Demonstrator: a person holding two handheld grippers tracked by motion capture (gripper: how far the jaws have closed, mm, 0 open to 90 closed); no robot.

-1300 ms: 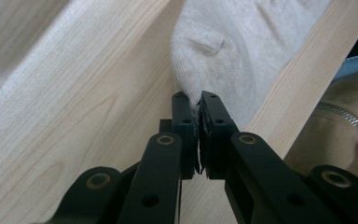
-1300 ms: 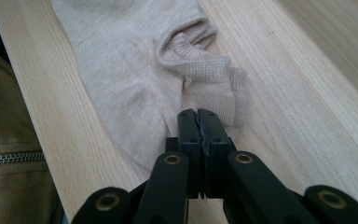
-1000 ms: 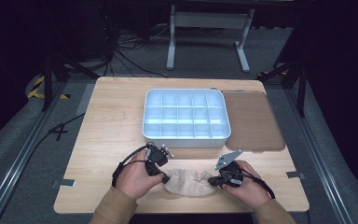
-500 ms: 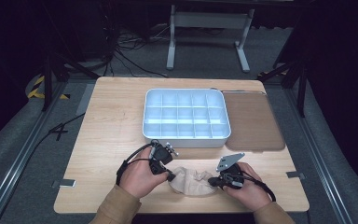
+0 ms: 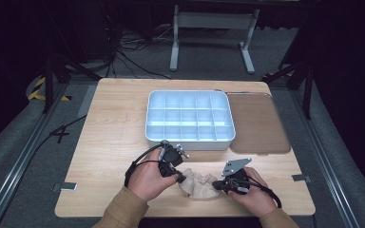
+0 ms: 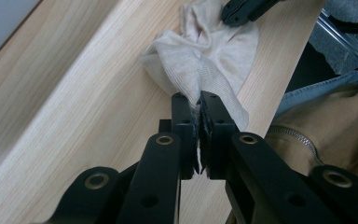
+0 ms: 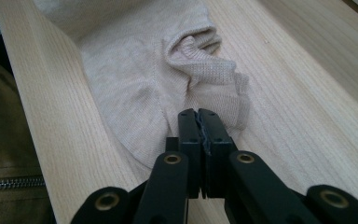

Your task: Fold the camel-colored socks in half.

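Grippers: two, one per hand, both at the near table edge.
Left gripper (image 5: 180, 179): jaws clamped on a pinch of the cloth's left end; in the left gripper view (image 6: 199, 100) fabric is squeezed between the pads.
Cloth (image 5: 200, 186): one, beige knit, crumpled, lying on the table between the two grippers, near the front edge. Left end bunched and drawn up to the left jaws; the rest lies on the wood (image 6: 214, 51).
Right gripper (image 5: 217, 186): jaws together at the cloth's right end; in the right gripper view (image 7: 200, 114) the tips meet at a folded hem; whether fabric is caught between them I cannot tell.
Hands: two, in tan sleeves, entering from the bottom edge.
Table (image 5: 109, 133): one, light wood.
Tray (image 5: 189, 119): one, white, with many compartments, all bare; behind the cloth, well apart from it.
Mat (image 5: 259, 126): one, brown, flat, just beside the tray on its right.
Obstructions: the hands and gripper bodies cover both cloth ends in the high view.
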